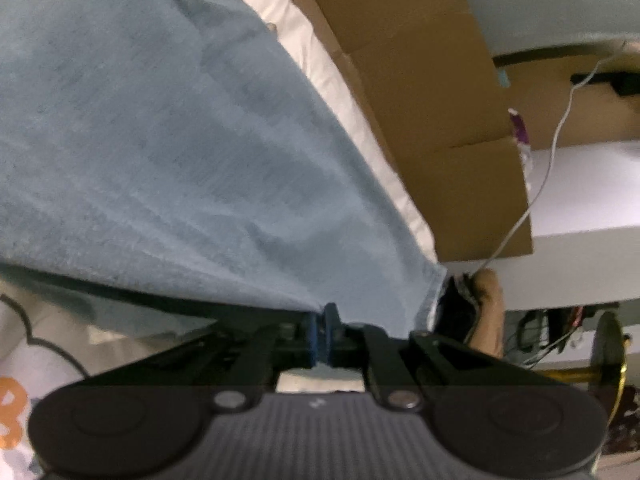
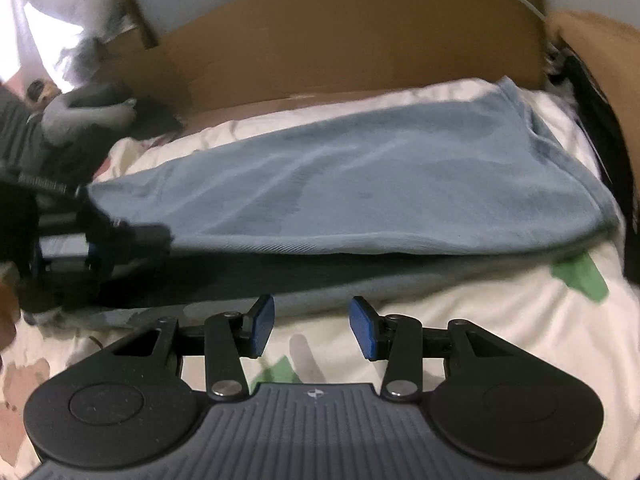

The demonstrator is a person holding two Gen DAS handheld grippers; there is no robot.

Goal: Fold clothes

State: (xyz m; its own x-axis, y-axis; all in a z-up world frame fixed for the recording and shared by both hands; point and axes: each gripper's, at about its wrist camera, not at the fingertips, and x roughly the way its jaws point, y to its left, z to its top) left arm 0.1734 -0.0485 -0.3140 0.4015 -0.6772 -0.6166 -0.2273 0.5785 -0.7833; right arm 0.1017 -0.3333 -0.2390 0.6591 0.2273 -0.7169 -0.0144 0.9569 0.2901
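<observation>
A light blue garment (image 1: 160,140) fills most of the left wrist view, stretched up from its corner. My left gripper (image 1: 324,320) is shut on that corner, blue pads pressed together with the cloth between them. In the right wrist view the same garment (image 2: 360,184) lies across the bed, its near hem lifted on the left where the left gripper (image 2: 92,236) holds it. My right gripper (image 2: 312,328) stands open just short of the hem's lower layer, with only the printed sheet showing between its blue pads (image 2: 262,328).
A white sheet (image 2: 500,320) with green and orange prints covers the bed. Cardboard panels (image 2: 340,40) stand along its far side. A white cable (image 1: 556,140) hangs at the right. Grey and dark cloth things (image 2: 88,108) lie at the far left.
</observation>
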